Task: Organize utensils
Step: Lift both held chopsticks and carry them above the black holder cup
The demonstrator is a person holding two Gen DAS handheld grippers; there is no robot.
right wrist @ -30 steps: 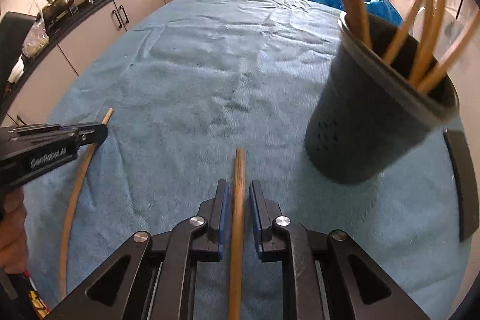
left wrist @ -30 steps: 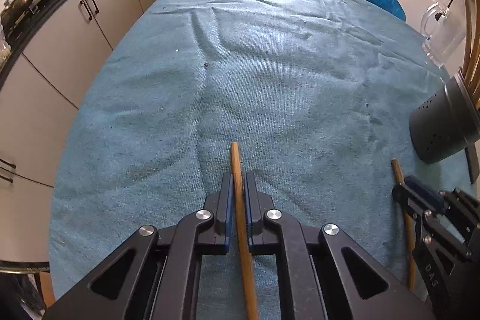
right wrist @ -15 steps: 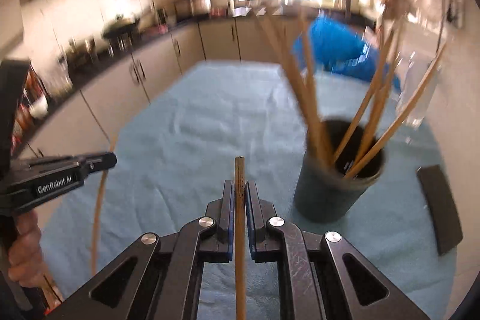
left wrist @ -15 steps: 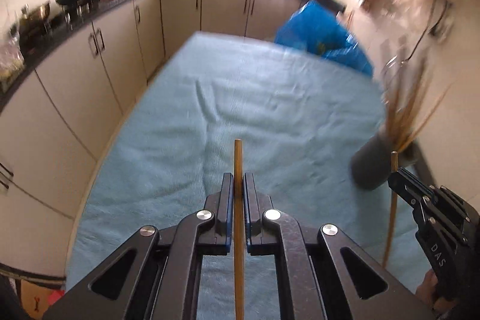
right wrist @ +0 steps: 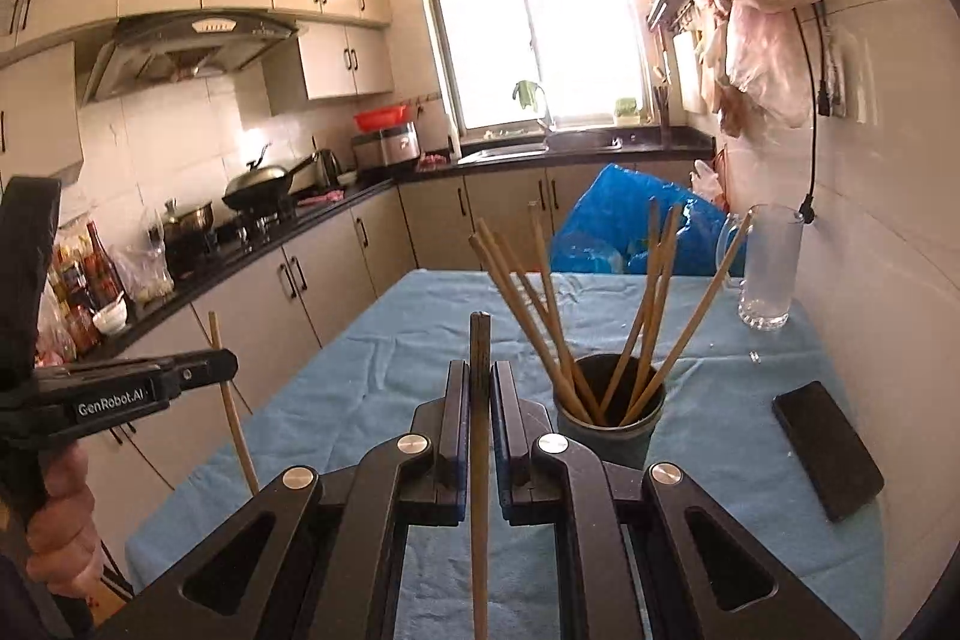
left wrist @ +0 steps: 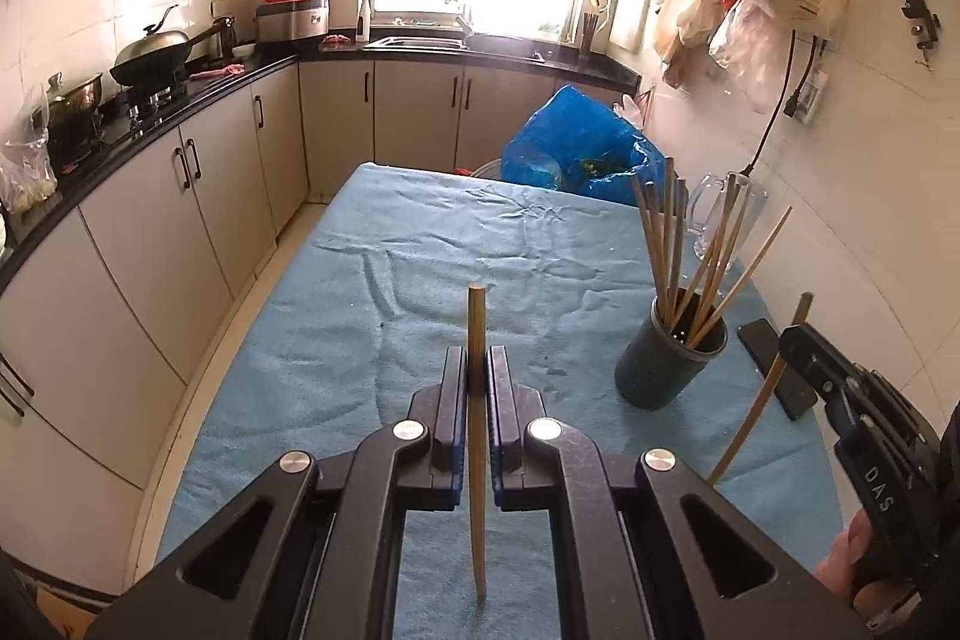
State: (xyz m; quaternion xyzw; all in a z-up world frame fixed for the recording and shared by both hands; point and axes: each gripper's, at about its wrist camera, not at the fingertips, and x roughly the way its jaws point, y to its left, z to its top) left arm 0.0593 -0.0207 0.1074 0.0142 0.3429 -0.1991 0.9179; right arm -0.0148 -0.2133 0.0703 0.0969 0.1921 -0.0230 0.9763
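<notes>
My left gripper (left wrist: 477, 361) is shut on a wooden chopstick (left wrist: 476, 436) that runs upright between its pads, lifted above the blue cloth. My right gripper (right wrist: 479, 376) is shut on a second wooden chopstick (right wrist: 479, 460), also raised off the table. A dark round holder (left wrist: 669, 367) with several chopsticks stands on the cloth at the right; in the right wrist view the holder (right wrist: 609, 430) sits just ahead and right of my right gripper. The right gripper (left wrist: 792, 337) shows at the left view's right edge, the left gripper (right wrist: 222, 361) at the right view's left.
The table wears a blue towel (left wrist: 456, 280). A black phone (right wrist: 827, 449) lies right of the holder, a glass mug (right wrist: 768, 268) stands near the wall, and a blue bag (left wrist: 576, 154) sits at the far end. Kitchen cabinets (left wrist: 150, 232) run along the left.
Both grippers rose from the cloth with their chopsticks and tilted up toward the room. The right jaws closed fully onto their chopstick.
</notes>
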